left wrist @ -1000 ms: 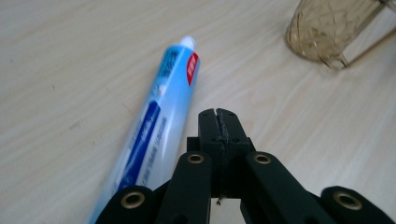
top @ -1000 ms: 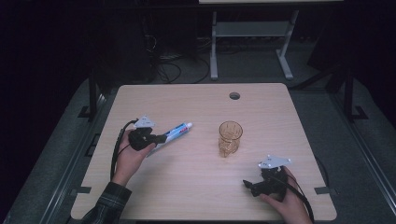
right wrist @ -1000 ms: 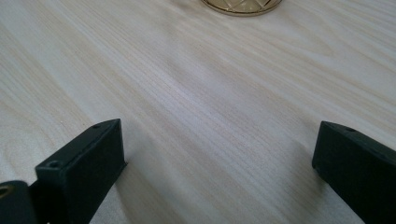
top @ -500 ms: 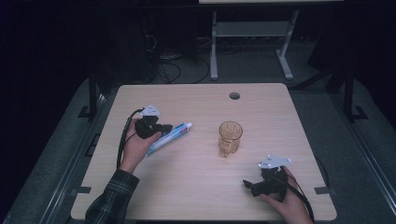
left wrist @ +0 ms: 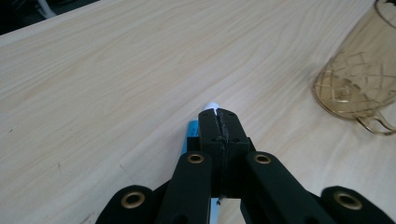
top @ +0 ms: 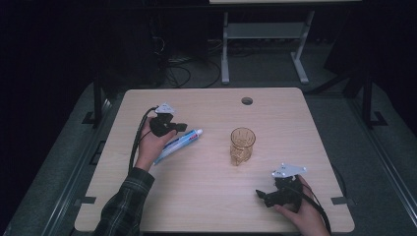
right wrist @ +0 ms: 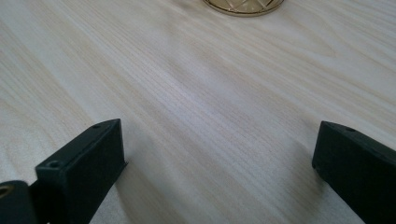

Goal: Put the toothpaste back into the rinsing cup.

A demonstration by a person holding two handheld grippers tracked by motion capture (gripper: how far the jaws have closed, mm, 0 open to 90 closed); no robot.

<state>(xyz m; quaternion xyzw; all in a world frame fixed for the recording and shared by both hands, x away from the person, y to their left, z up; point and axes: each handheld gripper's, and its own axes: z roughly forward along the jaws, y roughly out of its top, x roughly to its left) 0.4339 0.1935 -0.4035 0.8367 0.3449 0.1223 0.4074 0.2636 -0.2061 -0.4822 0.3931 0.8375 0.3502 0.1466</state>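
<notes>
Toothpaste tube (top: 178, 145) lies directly under the left gripper (top: 181, 127), jaws pressed together, empty; tube's long axis runs along them, cap ahead toward the glass (top: 242, 146). Right gripper (top: 261, 195), spread, sits well apart.

1 toothpaste tube (top: 178, 145), 1 amber glass (top: 242, 146)
</notes>
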